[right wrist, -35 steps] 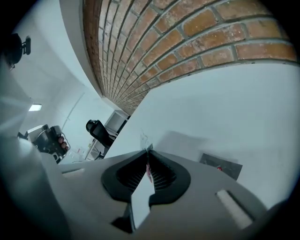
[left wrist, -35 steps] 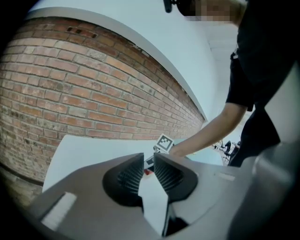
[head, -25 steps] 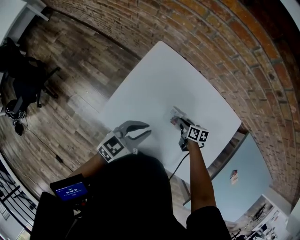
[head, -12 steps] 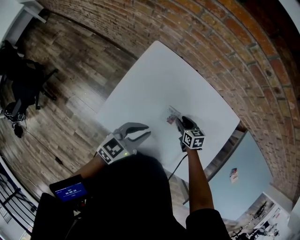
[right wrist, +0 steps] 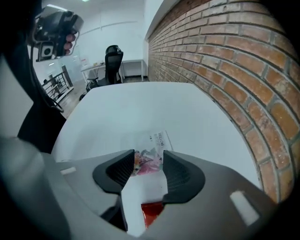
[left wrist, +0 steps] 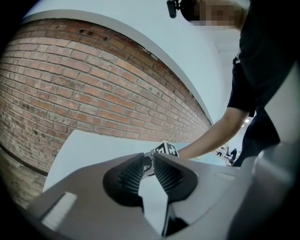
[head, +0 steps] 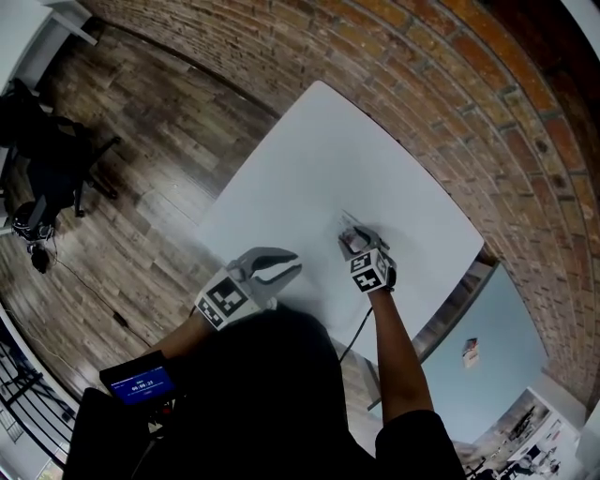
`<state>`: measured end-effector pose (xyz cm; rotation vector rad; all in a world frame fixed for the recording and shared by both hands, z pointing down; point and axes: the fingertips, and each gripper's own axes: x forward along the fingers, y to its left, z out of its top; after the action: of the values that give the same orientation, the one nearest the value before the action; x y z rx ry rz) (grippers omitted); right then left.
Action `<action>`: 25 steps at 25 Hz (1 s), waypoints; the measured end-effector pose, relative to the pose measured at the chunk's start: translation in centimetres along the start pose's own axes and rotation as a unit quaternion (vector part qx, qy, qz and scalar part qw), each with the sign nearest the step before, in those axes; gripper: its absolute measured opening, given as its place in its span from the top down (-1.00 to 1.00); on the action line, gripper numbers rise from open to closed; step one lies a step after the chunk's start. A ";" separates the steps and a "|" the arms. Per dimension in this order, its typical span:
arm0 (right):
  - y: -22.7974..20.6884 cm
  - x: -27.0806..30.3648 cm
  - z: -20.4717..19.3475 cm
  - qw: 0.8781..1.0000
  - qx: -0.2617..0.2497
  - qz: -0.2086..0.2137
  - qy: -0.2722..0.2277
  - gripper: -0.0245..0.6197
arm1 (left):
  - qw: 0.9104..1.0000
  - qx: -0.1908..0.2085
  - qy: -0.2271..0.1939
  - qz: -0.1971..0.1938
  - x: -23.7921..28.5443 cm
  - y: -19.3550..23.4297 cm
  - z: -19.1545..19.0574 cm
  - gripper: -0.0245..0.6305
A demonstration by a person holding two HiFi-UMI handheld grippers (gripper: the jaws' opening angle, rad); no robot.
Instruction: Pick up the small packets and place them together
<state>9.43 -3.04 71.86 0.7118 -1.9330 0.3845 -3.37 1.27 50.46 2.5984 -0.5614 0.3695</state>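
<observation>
Only the right gripper view shows the red packet [right wrist: 152, 213] underneath.

White table [head: 314, 159]: clear packet [right wrist: 151, 152], red packet [right wrist: 151, 212] lying flat.

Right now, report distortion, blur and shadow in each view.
Head view: strong fisheye bows the red brick wall and white tabletop; sharp. Left gripper view: same bowing, black corners, a mosaic patch at top. Right gripper view: clear plastic packet with pink contents crisp inside the right claw, whose jaws have just been opening; small red packet beneath is shaded.
</observation>
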 end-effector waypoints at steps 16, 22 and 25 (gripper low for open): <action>-3.6 -9.3 4.2 0.978 0.117 -0.069 -0.158 0.27 | 1.000 0.002 -0.013 -0.003 -0.8 0.9 1.3 0.74; 0.1 -24.7 9.5 0.909 0.190 -0.148 -0.339 0.91 | 0.997 0.024 -0.079 -0.001 -0.9 0.8 7.0 0.93; 2.3 -28.0 11.1 0.860 0.257 -0.116 -0.425 0.91 | 0.992 0.031 -0.125 -0.004 -0.2 -0.3 10.2 0.93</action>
<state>9.28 1.37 42.00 1.6673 -2.5379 0.4904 -1.78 -3.29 41.48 2.7249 -0.6312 0.0566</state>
